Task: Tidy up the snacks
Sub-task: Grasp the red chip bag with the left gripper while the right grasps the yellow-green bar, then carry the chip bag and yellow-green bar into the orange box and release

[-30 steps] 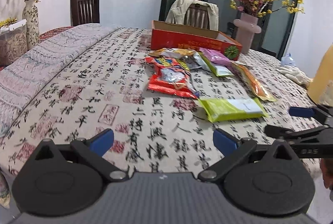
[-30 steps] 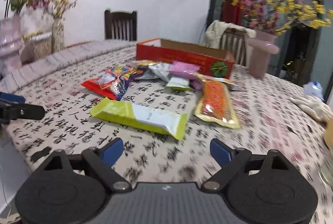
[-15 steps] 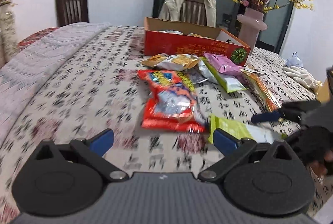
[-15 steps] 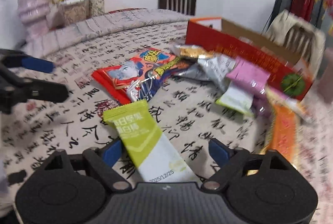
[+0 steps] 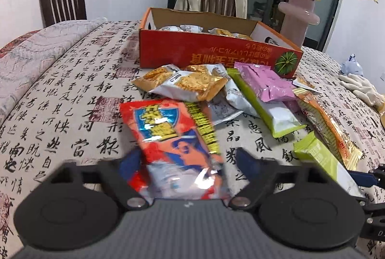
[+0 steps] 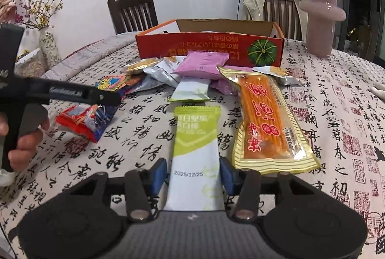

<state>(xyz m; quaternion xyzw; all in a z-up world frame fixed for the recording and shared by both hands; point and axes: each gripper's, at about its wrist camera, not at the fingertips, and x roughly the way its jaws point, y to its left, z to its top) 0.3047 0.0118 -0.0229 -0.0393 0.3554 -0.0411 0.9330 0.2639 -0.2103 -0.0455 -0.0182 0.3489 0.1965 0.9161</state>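
Calligraphy-printed cloth covers the table, with dark wooden chairs and vases of flowers behind it. Going from left to right, the left gripper comes first: its fingers are spread to either side of the near end of a red snack bag that lies flat on the cloth, and they have not closed on it. Beyond that bag sits a loose heap of gold and silver biscuit packs, then a purple packet resting on a green-and-white one. Behind the heap stands the red cardboard box, already holding a few wrapped snacks.

Further right, the right gripper has its blue fingers close against both long edges of a green-and-white snack bar; they look narrowed onto it, though I cannot tell whether they are truly pinching yet. The bar lies on the cloth pointing toward the box. Just beside it on the right is a long orange snack pack with a gold border.

Both grippers appear to be at the picking step, each lined up on its own packet. Next, each probably needs a firm close, a lift clear of the heap, and a carry over the box's front wall before release.
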